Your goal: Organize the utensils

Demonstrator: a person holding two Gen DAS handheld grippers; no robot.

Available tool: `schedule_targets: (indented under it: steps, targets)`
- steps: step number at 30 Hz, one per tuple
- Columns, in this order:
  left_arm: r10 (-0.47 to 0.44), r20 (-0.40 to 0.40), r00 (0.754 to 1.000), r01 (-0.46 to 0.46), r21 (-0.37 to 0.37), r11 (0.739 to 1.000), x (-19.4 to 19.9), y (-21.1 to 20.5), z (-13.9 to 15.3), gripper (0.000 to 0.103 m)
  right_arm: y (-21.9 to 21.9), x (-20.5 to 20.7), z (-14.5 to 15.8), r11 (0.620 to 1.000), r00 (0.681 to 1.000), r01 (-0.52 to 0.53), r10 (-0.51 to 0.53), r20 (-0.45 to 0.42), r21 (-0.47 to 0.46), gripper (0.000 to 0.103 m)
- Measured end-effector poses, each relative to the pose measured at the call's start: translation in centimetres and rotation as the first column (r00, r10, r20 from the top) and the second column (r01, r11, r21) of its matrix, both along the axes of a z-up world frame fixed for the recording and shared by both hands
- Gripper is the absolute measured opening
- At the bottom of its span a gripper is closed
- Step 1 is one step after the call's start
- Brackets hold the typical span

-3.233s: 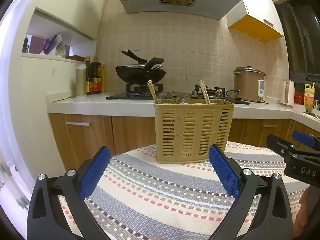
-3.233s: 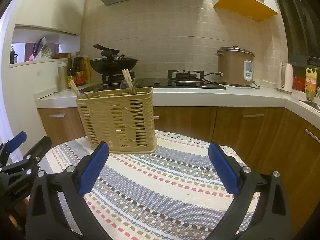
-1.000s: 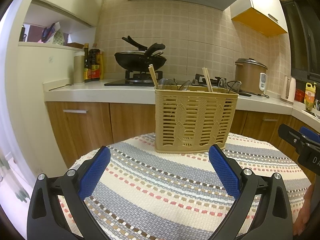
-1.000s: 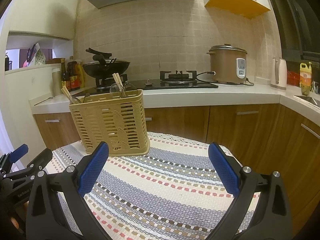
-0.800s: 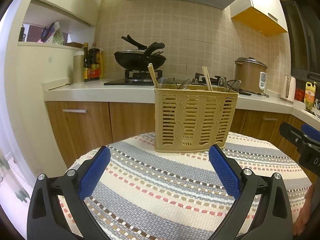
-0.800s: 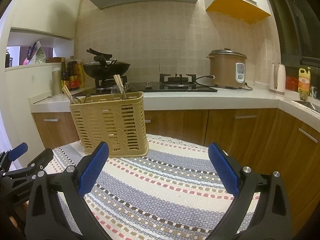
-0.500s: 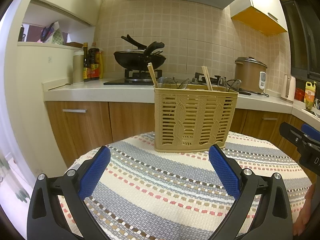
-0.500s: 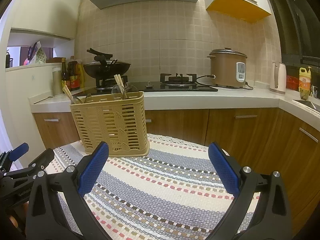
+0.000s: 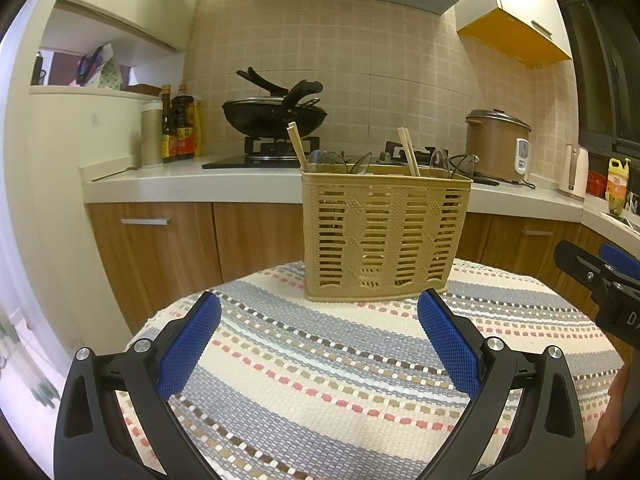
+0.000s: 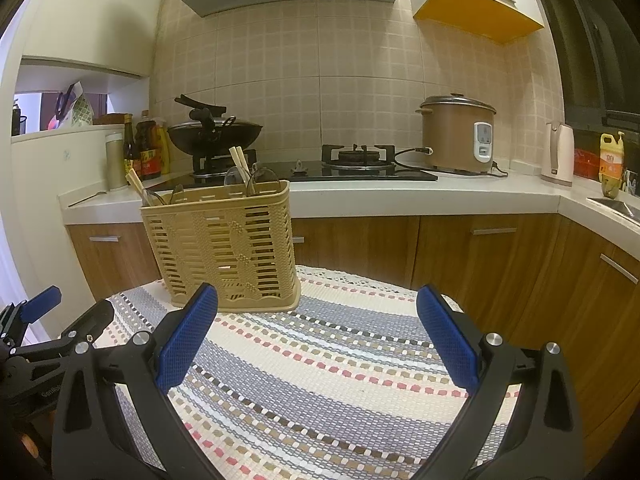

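Note:
A tan slatted utensil basket (image 9: pixel 382 236) stands upright at the far side of a round table with a striped woven cloth (image 9: pixel 320 368). It also shows in the right wrist view (image 10: pixel 224 248). Wooden chopsticks (image 9: pixel 408 152) and several spoons (image 9: pixel 326 160) stick out of its top. My left gripper (image 9: pixel 318 344) is open and empty, above the cloth in front of the basket. My right gripper (image 10: pixel 316 340) is open and empty, to the right of the basket. Each gripper shows at the edge of the other's view.
Behind the table runs a kitchen counter (image 9: pixel 192 184) with wooden cabinets, a black wok (image 9: pixel 272 116) on the stove, sauce bottles (image 9: pixel 180 128), a rice cooker (image 10: pixel 458 132) and a white kettle (image 10: pixel 558 154). The table's cloth ends close behind the basket.
Both grippers have stayed open and empty. The views have shifted only slightly; the basket sits a little higher in the frames than 3 seconds ago.

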State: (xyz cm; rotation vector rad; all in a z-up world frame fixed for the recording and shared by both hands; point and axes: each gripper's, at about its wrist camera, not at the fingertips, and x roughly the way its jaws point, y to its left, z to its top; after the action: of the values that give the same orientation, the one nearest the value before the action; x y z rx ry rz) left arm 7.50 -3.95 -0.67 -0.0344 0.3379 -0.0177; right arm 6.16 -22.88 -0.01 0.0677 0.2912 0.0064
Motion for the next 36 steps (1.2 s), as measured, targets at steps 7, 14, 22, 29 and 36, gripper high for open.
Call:
schedule_targets:
  steps: [7, 14, 22, 29, 36]
  targets:
    - [-0.007, -0.003, 1.0, 0.007, 0.005, 1.0, 0.08, -0.19, -0.07, 0.095, -0.02, 0.02, -0.04, 1.0, 1.0, -0.002, 0.002, -0.003, 0.005, 0.095]
    - [-0.008, -0.002, 1.0, 0.008, 0.005, 1.0, 0.06, -0.21, -0.1, 0.095, -0.03, 0.01, -0.02, 1.0, 1.0, -0.001, 0.001, -0.002, 0.004, 0.095]
    - [-0.009, -0.004, 1.0, 0.009, 0.005, 1.0, 0.06, -0.24, -0.09, 0.095, -0.06, 0.09, -0.04, 1.0, 1.0, -0.001, 0.001, -0.004, 0.005, 0.095]
    - [0.0, 0.008, 1.0, 0.0, 0.009, 1.0, -0.12, -0.29, 0.0, 0.095, -0.09, 0.1, -0.12, 1.0, 1.0, 0.001, -0.001, -0.004, 0.004, 0.095]
    - [0.029, 0.032, 0.999, -0.029, 0.022, 0.999, -0.5, -0.15, 0.31, 0.095, 0.01, 0.11, -0.17, 1.0, 1.0, 0.003, -0.003, -0.008, -0.004, 0.095]
